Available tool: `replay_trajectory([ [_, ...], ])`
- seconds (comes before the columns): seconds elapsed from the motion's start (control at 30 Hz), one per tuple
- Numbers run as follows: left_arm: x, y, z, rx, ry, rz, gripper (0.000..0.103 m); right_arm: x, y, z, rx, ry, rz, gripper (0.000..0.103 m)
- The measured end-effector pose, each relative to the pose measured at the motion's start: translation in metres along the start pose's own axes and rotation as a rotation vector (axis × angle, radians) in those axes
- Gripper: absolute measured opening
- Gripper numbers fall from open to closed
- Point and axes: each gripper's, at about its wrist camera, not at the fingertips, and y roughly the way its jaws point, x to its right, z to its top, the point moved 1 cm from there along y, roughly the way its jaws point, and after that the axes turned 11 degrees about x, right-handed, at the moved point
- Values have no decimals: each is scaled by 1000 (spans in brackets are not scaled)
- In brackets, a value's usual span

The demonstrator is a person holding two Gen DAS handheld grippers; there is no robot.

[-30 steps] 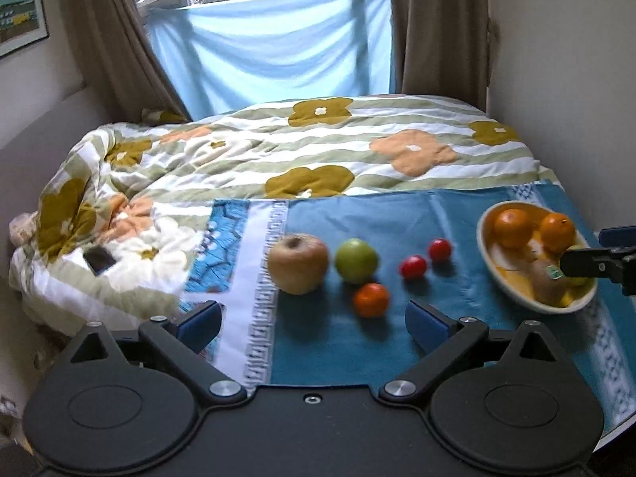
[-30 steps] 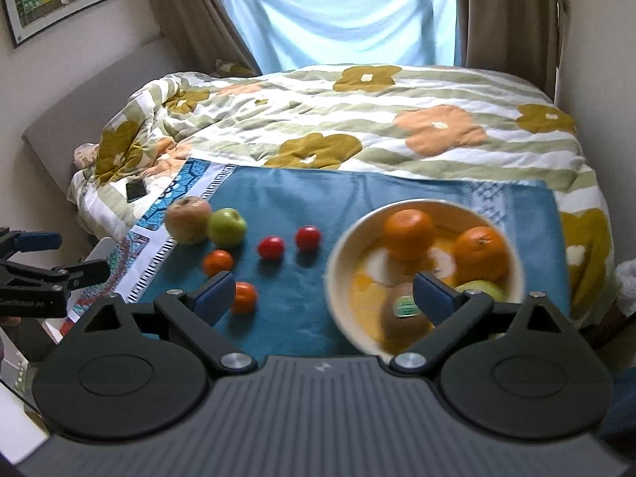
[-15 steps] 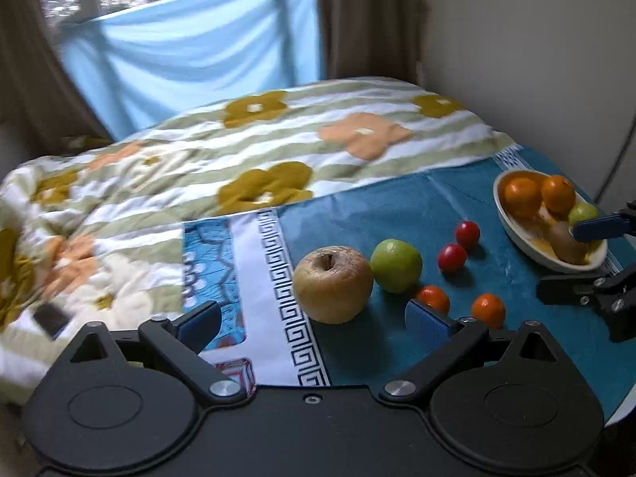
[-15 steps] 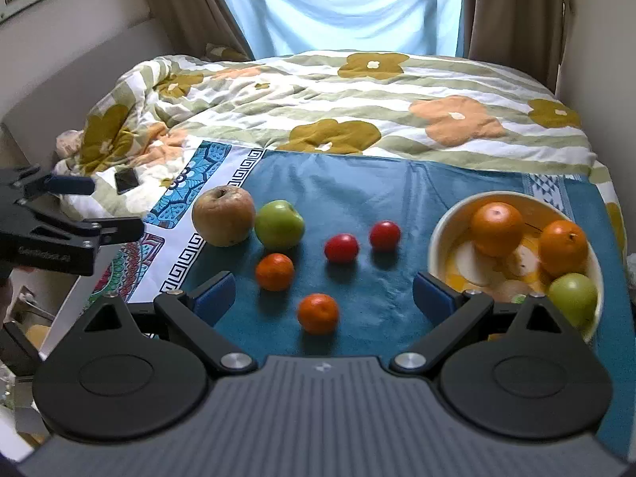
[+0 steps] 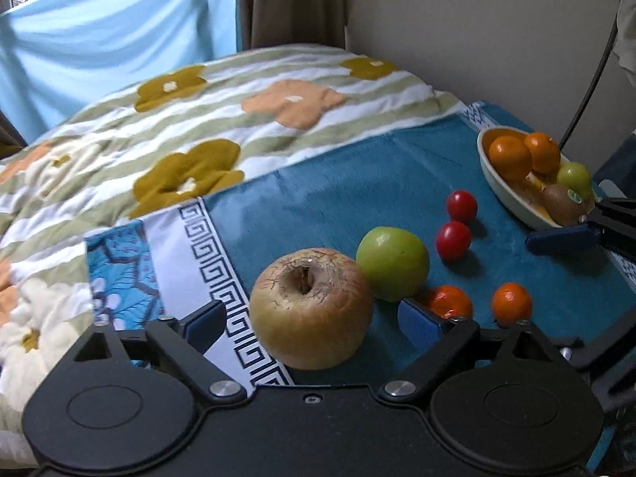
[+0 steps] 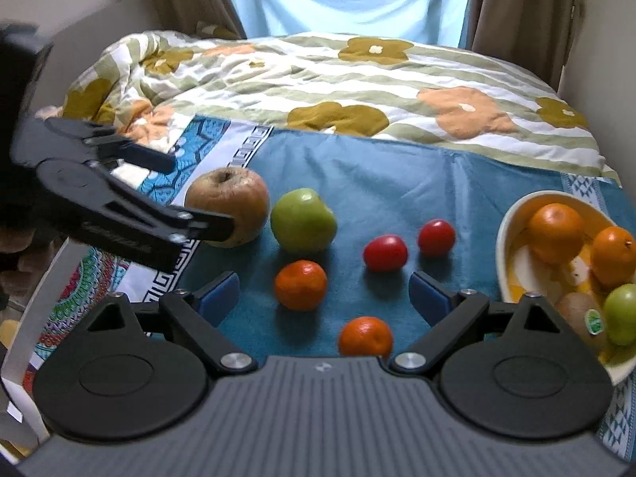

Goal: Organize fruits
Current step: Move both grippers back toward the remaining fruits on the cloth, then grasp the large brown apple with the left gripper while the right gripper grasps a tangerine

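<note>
A wrinkled brown apple sits on the blue cloth between the open fingers of my left gripper; it also shows in the right wrist view. Beside it lie a green apple, two red tomatoes and two small oranges. A cream bowl at the right holds two oranges, a green apple and a kiwi. My right gripper is open and empty, with a small orange between its fingers and another near its body.
The blue cloth lies on a bed with a floral quilt. A wall stands close on the right, curtains and a window at the back. The bed's front edge is near both grippers.
My left gripper has moved forward and right until the brown apple lies between its fingers. My right gripper has swung left from the bowl toward the loose oranges and tomatoes.
</note>
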Motion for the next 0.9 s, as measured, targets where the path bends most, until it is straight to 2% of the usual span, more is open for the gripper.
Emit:
replay_trajectory([
  [0.1, -3, 12, -3, -14, -10, -14, 90, -4, 11, -4, -21, 1, 0, 102],
  [0.13, -4, 15, -4, -16, -17, -19, 89, -6, 14, -5, -27, 1, 4, 95],
  [0.27, -8, 25, -7, -32, -40, -31, 79, -7, 25, -9, -50, -1, 0, 89],
  [0.47, -8, 23, -10, -17, -27, -36, 78, -9, 33, -8, -65, -11, 7, 81],
  [0.57, -4, 20, -12, -12, 2, -15, 78, -11, 37, -8, -71, -19, 14, 76],
  [0.9, -10, 4, -26, -12, -17, 36, 78, -14, 48, -10, -86, -29, 31, 64],
])
